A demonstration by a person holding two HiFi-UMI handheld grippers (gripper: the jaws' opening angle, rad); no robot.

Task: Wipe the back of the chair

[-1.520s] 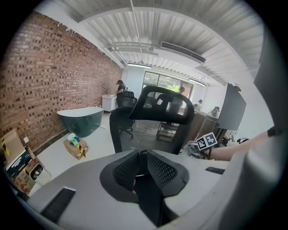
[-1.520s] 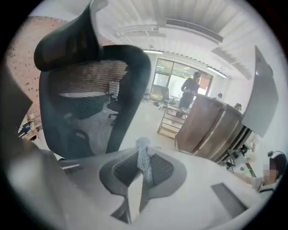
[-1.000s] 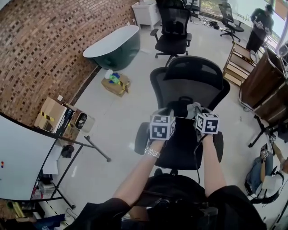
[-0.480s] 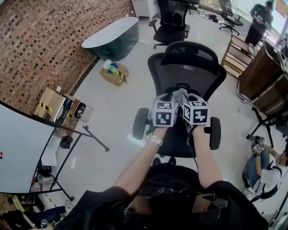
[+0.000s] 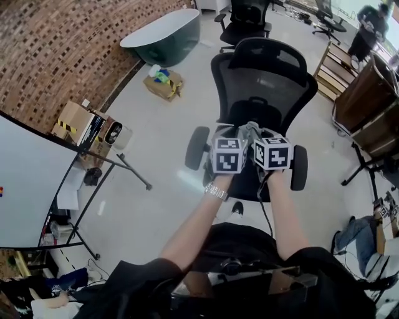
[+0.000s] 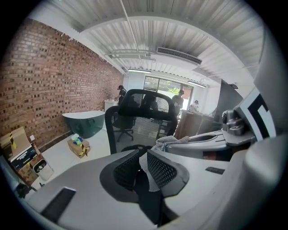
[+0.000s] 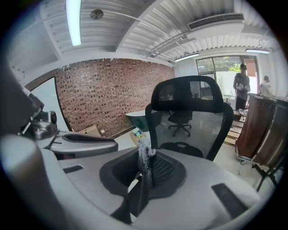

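Observation:
A black office chair stands in front of me, its mesh back (image 5: 265, 81) upright beyond the seat. Both grippers hover side by side over the seat, short of the back. My right gripper (image 5: 252, 132) is shut on a grey cloth (image 5: 248, 129), whose bunched end sticks up from between the pads (image 7: 145, 157). My left gripper (image 5: 229, 134) is open by a narrow gap (image 6: 140, 165) and holds nothing. In the left gripper view the cloth (image 6: 171, 140) shows just to the right. The chair back (image 7: 193, 117) fills the middle of the right gripper view, and the chair back (image 6: 139, 105) is also ahead in the left one.
A green bathtub (image 5: 163, 37) stands by the brick wall. A cardboard box (image 5: 163, 84) with bottles lies on the floor. A whiteboard on a stand (image 5: 31, 180) is at the left, wooden furniture (image 5: 368, 106) at the right, and another chair (image 5: 249, 19) and a person (image 5: 368, 31) are farther back.
The right gripper has moved left, close beside the left gripper, still holding the cloth. Both now sit lower against the chair in the head view.

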